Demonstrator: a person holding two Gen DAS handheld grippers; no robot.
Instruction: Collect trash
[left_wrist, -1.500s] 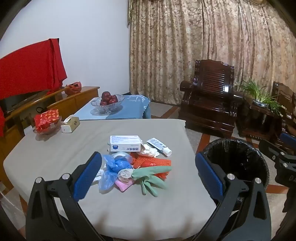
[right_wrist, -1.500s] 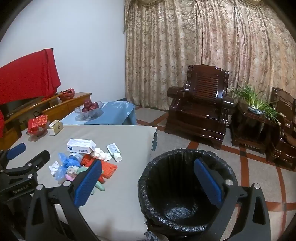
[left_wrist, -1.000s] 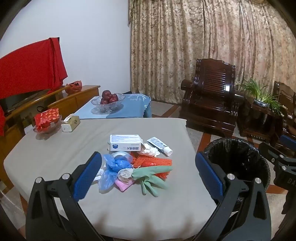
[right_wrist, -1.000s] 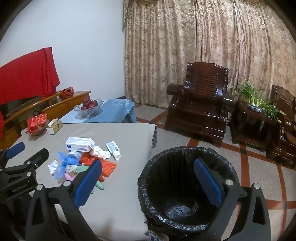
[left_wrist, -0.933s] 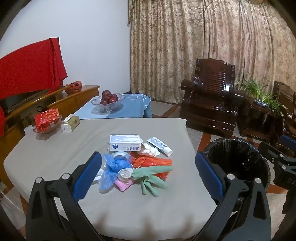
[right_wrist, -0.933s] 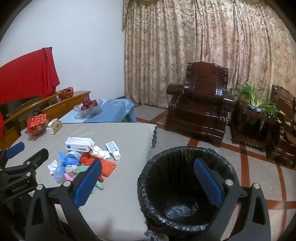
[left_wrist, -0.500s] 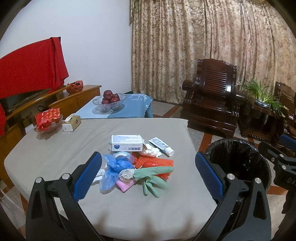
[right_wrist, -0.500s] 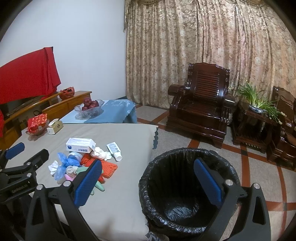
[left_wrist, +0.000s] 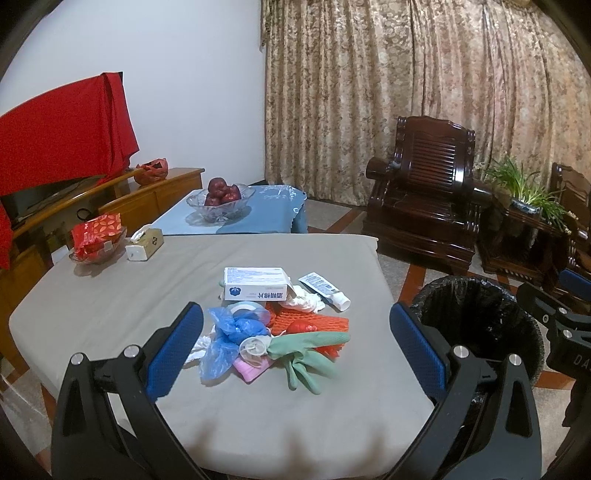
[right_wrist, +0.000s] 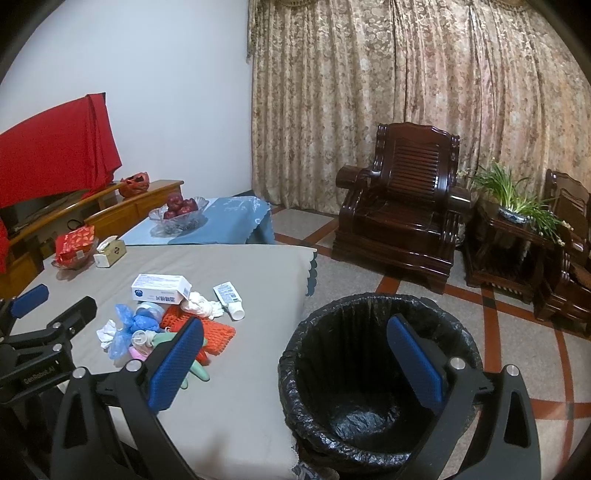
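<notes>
A heap of trash lies on the grey table (left_wrist: 110, 295): a white and blue box (left_wrist: 255, 283), a white tube (left_wrist: 325, 290), orange foam netting (left_wrist: 308, 320), a blue plastic bag (left_wrist: 229, 332), a green rubber glove (left_wrist: 308, 354) and crumpled white tissue (left_wrist: 304, 302). My left gripper (left_wrist: 295, 347) is open, held above the table's near side with the heap between its blue pads. My right gripper (right_wrist: 295, 358) is open over the near rim of the black-lined trash bin (right_wrist: 369, 373), which stands on the floor right of the table. The heap (right_wrist: 173, 317) lies to its left.
At the table's far left corner sit a glass dish with a red packet (left_wrist: 96, 240) and a tissue box (left_wrist: 144, 245). Behind is a low blue-covered table with a bowl of apples (left_wrist: 218, 197). A dark wooden armchair (left_wrist: 424, 206) and a potted plant (left_wrist: 524, 192) stand beyond the bin.
Both views have shifted only slightly; the grippers drift a little while staying open. Nothing on the table has moved.
</notes>
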